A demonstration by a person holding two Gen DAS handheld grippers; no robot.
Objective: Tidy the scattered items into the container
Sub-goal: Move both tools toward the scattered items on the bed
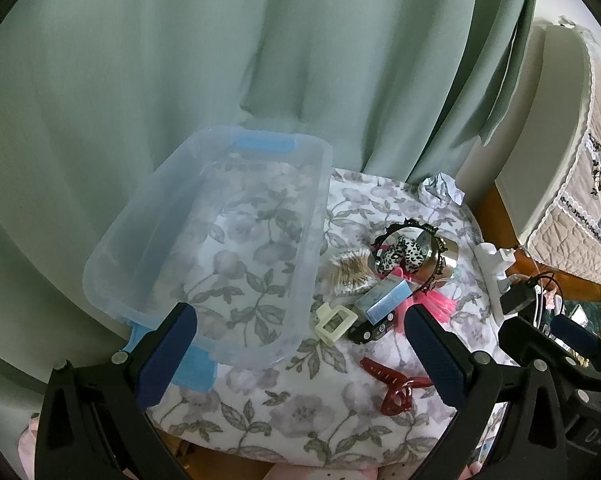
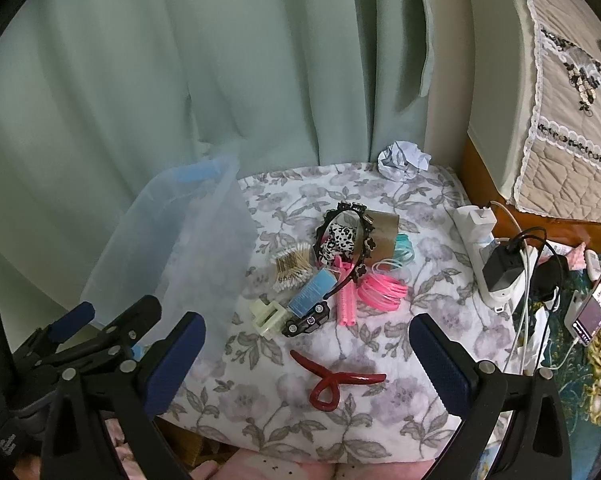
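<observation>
The clear container (image 1: 204,240) stands empty at the left of the floral cloth (image 1: 300,412), against the green curtain (image 1: 220,60); the left gripper (image 1: 300,352) hangs over its near right corner, jaws wide, holding nothing. Right of it the scattered items lie bunched: cotton swabs (image 2: 290,266), cream clip (image 2: 269,318), blue box (image 2: 312,290), toy car (image 2: 306,322), black headband (image 2: 342,240), pink rings (image 2: 382,290); the red clip (image 2: 332,386) lies apart, nearer. The right gripper (image 2: 306,364) hovers above that clip, jaws wide and empty; crumpled paper (image 2: 402,160) sits far right.
</observation>
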